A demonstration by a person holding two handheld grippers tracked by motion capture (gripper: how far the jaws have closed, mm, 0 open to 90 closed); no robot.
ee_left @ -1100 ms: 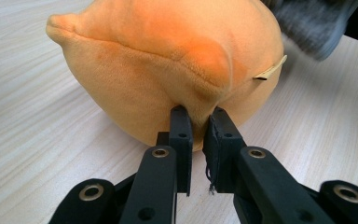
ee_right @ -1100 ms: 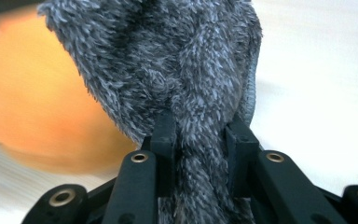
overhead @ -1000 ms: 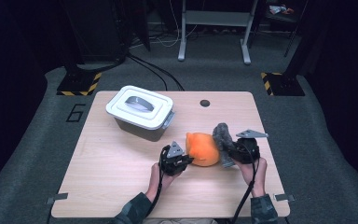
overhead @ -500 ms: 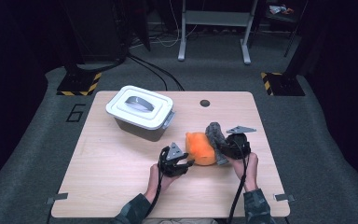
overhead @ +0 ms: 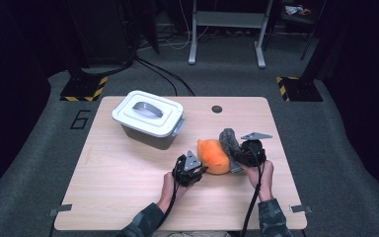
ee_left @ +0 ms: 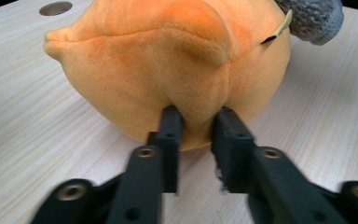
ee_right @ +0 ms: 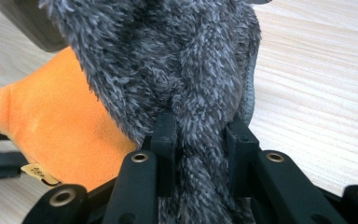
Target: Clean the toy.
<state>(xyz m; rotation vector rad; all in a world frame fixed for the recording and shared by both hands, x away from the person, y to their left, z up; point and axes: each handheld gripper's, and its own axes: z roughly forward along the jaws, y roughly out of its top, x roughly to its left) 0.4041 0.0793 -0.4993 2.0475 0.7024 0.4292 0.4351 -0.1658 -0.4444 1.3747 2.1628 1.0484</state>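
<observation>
Both grippers black: left gripper (overhead: 193,174), right gripper (overhead: 240,157), each with brass-ringed screw holes and a black trailing cable. Grey three-cornered plates on top. Sleeves dark camouflage.

A: Where does the high view sit?
B: Above the table's (overhead: 128,197) near edge, facing forward and down, well back.
A: And the gripper views?
B: Each looks along its own jaws, very close. All three share the orange plush toy (overhead: 213,155) (ee_left: 168,60) (ee_right: 51,126).
</observation>
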